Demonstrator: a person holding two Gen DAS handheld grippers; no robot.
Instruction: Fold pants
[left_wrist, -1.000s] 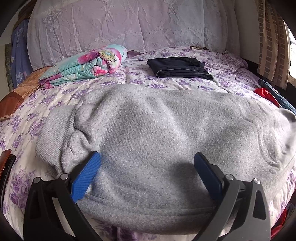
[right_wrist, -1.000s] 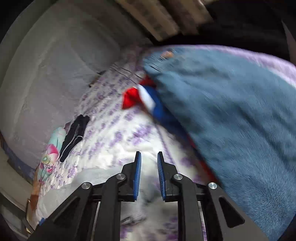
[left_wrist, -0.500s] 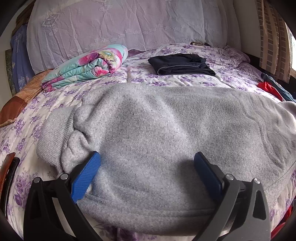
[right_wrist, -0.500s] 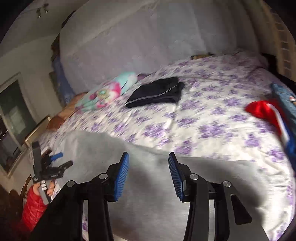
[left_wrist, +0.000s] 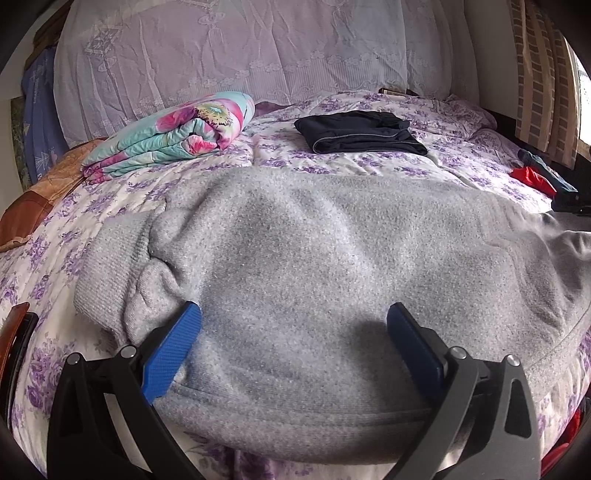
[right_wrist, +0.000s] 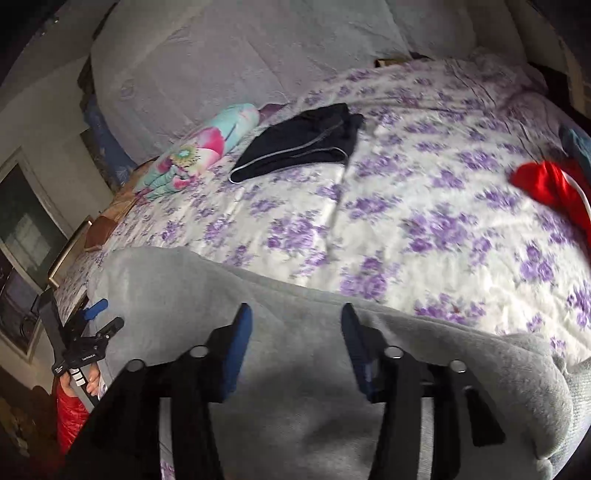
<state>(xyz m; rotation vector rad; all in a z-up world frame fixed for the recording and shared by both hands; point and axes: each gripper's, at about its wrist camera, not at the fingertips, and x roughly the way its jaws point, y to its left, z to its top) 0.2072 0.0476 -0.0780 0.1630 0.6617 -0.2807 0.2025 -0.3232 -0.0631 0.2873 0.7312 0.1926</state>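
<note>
Grey knit pants lie spread across the near side of the bed, with a ribbed band bunched at the left end. My left gripper hovers over their near edge, jaws wide open, the cloth beneath them and not pinched. In the right wrist view the same pants run along the bed's front. My right gripper hangs above them with its jaws opening and only flat cloth below, nothing pressed between the pads. The left gripper shows at the far left, held by a hand in a red sleeve.
A folded dark garment and a rolled floral quilt lie toward the headboard. A red garment and a teal one sit at the right edge. The purple-flowered bedspread covers the bed.
The right gripper swung away from the blue and red clothes pile to over the grey pants, and its jaws went from nearly shut to apart. The left gripper stayed put, open.
</note>
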